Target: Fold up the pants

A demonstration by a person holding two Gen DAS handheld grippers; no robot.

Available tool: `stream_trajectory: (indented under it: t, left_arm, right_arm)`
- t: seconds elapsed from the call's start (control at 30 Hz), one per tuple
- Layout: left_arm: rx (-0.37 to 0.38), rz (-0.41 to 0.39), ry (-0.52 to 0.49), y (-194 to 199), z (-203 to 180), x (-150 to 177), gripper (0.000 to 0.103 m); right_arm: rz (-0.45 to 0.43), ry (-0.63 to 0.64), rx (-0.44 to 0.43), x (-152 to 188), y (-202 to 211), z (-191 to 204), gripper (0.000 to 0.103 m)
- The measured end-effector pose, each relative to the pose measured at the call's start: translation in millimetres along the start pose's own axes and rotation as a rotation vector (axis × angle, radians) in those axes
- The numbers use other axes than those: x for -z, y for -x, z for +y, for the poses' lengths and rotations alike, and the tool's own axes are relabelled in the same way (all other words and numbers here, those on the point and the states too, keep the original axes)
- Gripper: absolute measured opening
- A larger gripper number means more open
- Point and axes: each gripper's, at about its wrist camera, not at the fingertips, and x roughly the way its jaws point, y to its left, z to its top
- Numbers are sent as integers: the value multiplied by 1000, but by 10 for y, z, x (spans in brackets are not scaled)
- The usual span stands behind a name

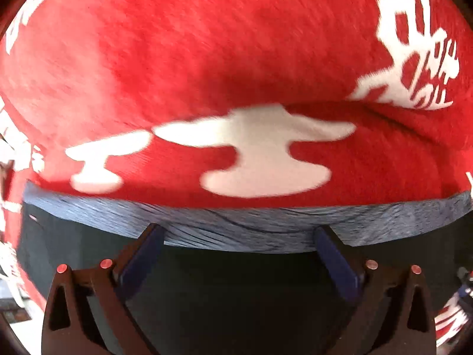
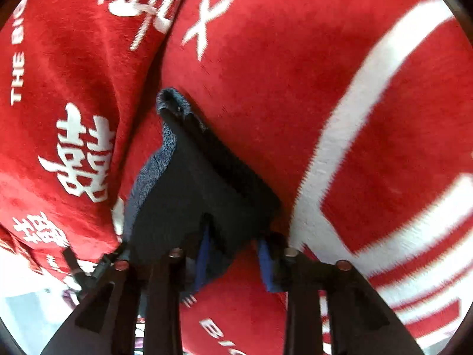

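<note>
One red blanket [image 1: 207, 44], white lettering [image 2: 79, 153], dark pants [image 2: 201, 195] on top

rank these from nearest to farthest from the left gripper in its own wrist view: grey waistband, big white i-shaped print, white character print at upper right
1. grey waistband, right at the left gripper fingertips
2. big white I-shaped print, centre, just beyond the band
3. white character print, far upper right on the red blanket

L gripper [image 1: 239, 230] jaws wide over pants [image 1: 236, 281], red blanket [image 1: 207, 59].
</note>
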Motion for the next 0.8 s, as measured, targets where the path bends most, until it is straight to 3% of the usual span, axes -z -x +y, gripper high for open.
stream_trajectory:
  t: [0.13, 0.3, 0.4, 0.47, 0.6, 0.7, 0.8]
  left_arm:
    - [-29, 12, 10, 151, 366, 88, 103]
    - [-54, 28, 46, 263, 805, 312, 103]
    - [-53, 49, 57, 228, 1071, 436, 103]
    - [-59, 48, 50, 191, 1271, 686, 103]
    - [-71, 47, 47, 115, 1786, 879, 103]
    - [-81, 33, 71, 142, 2235, 966, 103]
    - [-113, 6, 86, 104, 2759, 1028, 103]
  right_arm:
    - [3, 69, 34, 190, 273, 104, 41]
    - [110, 149, -78, 577, 241, 420, 41]
    - [228, 207, -157, 909, -123, 825, 41]
    - [296, 261, -183, 1127, -398, 1095, 41]
    - [439, 309, -250, 1731, -1168, 1694, 41]
    - [508, 299, -297, 2175, -1678, 1974, 41]
    - [507, 280, -305, 2499, -2047, 2148, 41]
